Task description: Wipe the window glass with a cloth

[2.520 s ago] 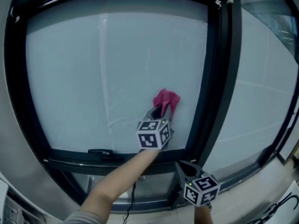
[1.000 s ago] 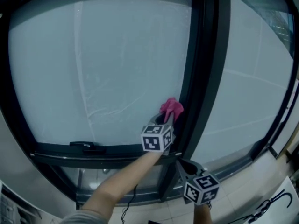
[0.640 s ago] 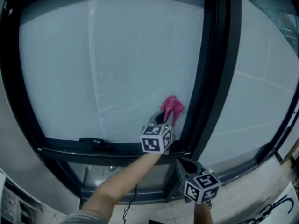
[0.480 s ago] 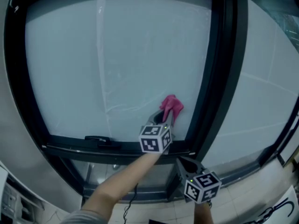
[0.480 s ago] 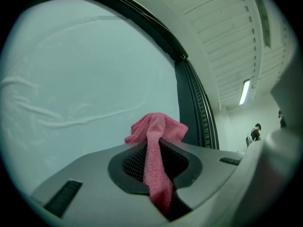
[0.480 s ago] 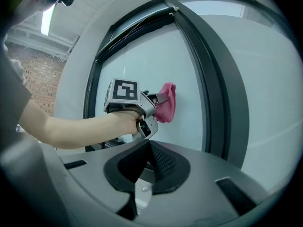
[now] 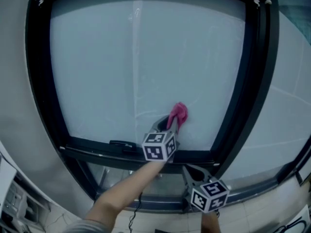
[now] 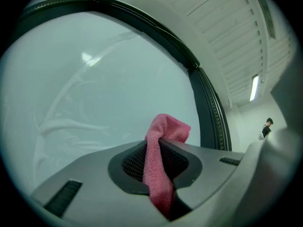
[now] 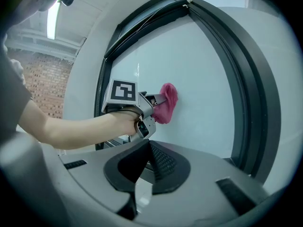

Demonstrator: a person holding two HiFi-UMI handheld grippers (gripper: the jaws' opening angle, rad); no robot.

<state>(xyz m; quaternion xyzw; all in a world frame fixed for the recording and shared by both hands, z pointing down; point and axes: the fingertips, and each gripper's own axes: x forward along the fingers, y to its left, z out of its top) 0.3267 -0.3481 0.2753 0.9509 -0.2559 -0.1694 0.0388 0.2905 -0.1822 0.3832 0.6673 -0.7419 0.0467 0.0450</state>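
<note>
The left tool is clamped on a pink cloth; in the left gripper view the cloth runs as a narrow band down between the two pads, and its bunched end stands out past the tips; in the right gripper view that bunched end lies against the window glass; on the pane it sits low, toward 5 o'clock, near the dark upright of the window frame but apart from it; the glass is pale and frosted-looking, with faint curved streaks at 9 o'clock from the cloth and a thin vertical line running up toward 12 o'clock; a bare forearm reaches up to the left tool from 7 o'clock; a dark handle lies flat on the lower rail of the frame, at 8 o'clock from the cloth; the right tool hangs lower, at 5 o'clock from the left one, in front of the lower rail and off the glass; its own view shows its pads drawn together with nothing between them, pointing toward the left tool and the cloth; a brick wall shows at 9 o'clock in the right gripper view, beyond the arm; a long ceiling light glows at 2 o'clock in the left gripper view, and a small figure of a person stands far off at 3 o'clock.
</note>
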